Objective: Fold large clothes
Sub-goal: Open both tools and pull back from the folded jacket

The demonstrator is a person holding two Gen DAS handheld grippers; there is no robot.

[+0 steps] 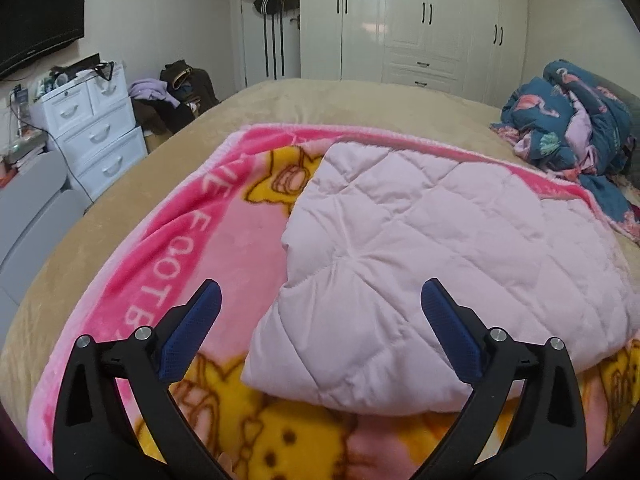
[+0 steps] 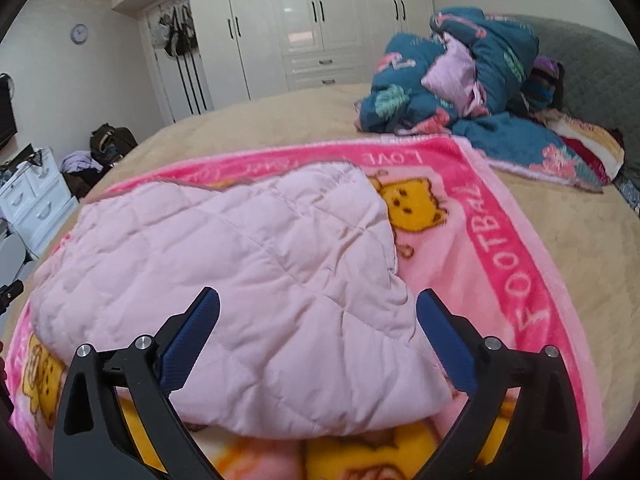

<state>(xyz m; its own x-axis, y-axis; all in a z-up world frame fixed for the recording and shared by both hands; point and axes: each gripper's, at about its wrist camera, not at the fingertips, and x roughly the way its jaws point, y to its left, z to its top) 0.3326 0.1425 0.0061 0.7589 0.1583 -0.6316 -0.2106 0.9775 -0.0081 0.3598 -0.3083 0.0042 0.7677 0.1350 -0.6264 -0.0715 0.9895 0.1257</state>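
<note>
A pale pink quilted garment (image 1: 420,264) lies folded into a rough rectangle on a pink cartoon-bear blanket (image 1: 208,240). My left gripper (image 1: 320,292) is open and empty, hovering above the garment's near left corner. In the right wrist view the same garment (image 2: 240,280) fills the middle, on the blanket (image 2: 500,248). My right gripper (image 2: 318,300) is open and empty, above the garment's near right corner. Neither gripper touches the cloth.
The blanket lies on a tan bed (image 1: 360,108). A crumpled blue flamingo-print quilt (image 2: 460,80) is heaped at the headboard end. White drawers (image 1: 92,132) and a pile of clothes (image 1: 176,92) stand left of the bed. White wardrobes (image 2: 320,20) line the far wall.
</note>
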